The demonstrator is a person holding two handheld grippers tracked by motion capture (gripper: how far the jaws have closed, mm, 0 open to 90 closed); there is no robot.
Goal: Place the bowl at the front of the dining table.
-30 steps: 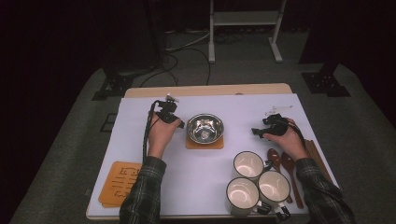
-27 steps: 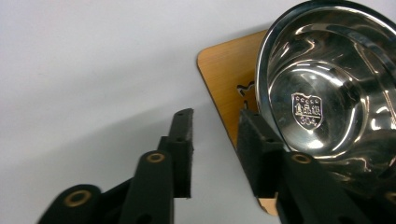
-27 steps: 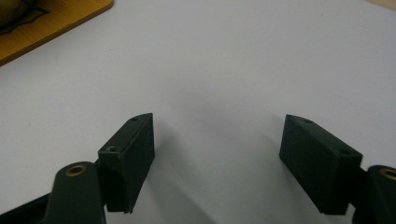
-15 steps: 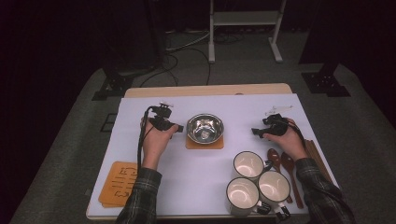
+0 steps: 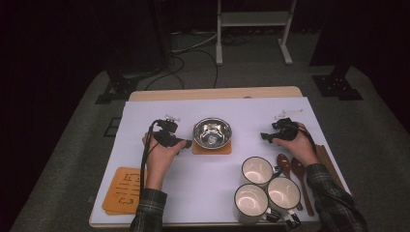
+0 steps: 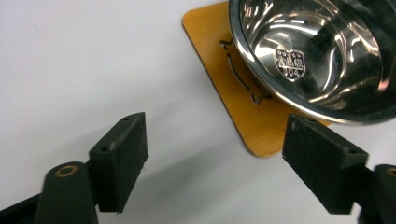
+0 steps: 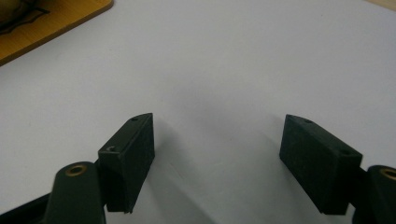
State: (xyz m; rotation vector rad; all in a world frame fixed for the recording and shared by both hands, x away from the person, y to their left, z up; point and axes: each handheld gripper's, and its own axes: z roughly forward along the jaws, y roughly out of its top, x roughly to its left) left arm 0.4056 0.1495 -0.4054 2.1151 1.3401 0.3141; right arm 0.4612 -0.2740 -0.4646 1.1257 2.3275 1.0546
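Observation:
A steel bowl (image 5: 212,133) (image 6: 317,51) sits on a wooden coaster (image 5: 211,148) (image 6: 243,100) near the table's middle. My left gripper (image 5: 186,143) (image 6: 217,161) hovers just left of the bowl; its jaws have just been opening and stand wide with nothing between them, over bare white cloth beside the coaster's corner. My right gripper (image 5: 264,136) (image 7: 217,158) rests to the right of the bowl, open and empty above the cloth, with a corner of the coaster (image 7: 51,21) at the far left of its view.
Three white mugs (image 5: 266,186) cluster at the front right, beside wooden spoons (image 5: 295,176). A stack of orange coasters (image 5: 123,191) lies at the front left. The white cloth (image 5: 212,108) covers the table; a metal stand (image 5: 251,29) is beyond it.
My left hand has slid left and toward the person, away from the bowl's rim, and its jaws have opened. The right hand has stayed where it was.

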